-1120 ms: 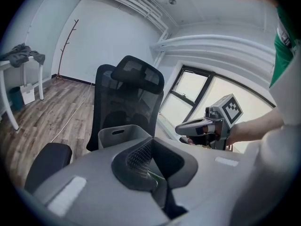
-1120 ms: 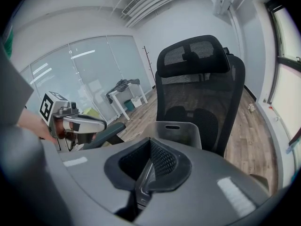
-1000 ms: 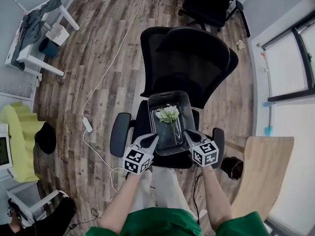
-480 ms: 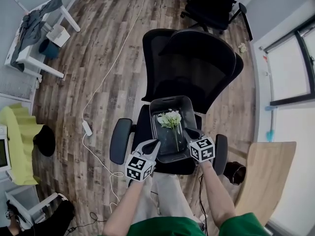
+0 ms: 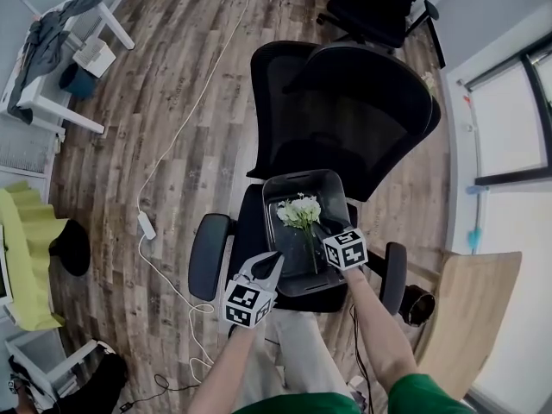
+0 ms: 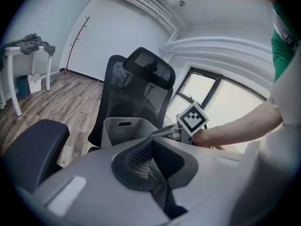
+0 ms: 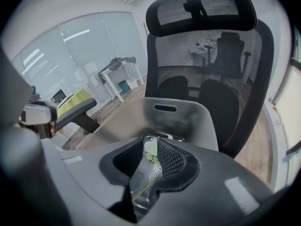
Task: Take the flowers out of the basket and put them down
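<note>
Here the flowers [image 5: 301, 212] lie lengthwise in the grey basket [image 5: 335, 182] on the chair [image 5: 345, 102] seat.
White heads point toward the chair back and the stem runs back toward the person. The right gripper [image 5: 323, 236] is inside the basket; its jaws have just been opening, and the flowers show in the gap between them. The left gripper [image 5: 274, 262] hangs just outside the near rim, jaws closed on nothing. The basket walls and armrests hem the flowers in. Left of the chair lies open plank floor [image 5: 112, 197] crossed by a white cable [image 5: 183, 132]; a wooden tabletop [image 5: 470, 304] stands to the right.
</note>
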`<state>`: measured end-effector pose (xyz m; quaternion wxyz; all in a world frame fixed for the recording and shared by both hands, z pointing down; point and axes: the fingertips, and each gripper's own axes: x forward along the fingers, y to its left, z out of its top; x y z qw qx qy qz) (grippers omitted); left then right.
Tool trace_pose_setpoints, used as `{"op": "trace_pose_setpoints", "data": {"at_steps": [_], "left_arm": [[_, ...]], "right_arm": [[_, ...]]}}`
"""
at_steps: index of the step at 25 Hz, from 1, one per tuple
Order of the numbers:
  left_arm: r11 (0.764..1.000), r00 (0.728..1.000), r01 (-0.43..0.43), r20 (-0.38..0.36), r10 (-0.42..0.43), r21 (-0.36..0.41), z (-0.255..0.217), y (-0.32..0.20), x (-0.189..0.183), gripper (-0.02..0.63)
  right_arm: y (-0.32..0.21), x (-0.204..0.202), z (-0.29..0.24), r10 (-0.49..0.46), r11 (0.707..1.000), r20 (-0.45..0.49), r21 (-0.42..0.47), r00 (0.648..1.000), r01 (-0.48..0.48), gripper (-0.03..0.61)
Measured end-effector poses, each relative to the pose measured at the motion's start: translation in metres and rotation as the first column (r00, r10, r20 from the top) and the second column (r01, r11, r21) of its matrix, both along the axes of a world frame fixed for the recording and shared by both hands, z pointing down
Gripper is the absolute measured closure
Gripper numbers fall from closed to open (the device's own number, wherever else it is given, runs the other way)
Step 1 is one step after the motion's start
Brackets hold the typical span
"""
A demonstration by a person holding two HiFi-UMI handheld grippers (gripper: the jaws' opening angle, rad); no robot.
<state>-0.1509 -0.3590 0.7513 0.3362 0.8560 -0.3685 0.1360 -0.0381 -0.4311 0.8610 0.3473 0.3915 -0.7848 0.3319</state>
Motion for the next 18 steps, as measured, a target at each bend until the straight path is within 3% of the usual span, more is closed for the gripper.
{"op": "trace_pose_setpoints", "data": {"at_steps": [7,18], "left_arm": [[1.000,1.000,0.007,-0.011,-0.007,-0.006,0.020,-0.010,0.006,0.595],[1.000,1.000,-0.013,-0.010,0.012,-0.026,0.043,-0.015,0.010,0.595]], "right_arm": [[-0.006,-0.003,0.058,-0.006,0.997,-0.050,-0.074,0.999,0.003,0.368],[0.001,-0.006,0.111,-0.006,0.987,-0.077,-0.160,0.997,-0.006,0.340]]}}
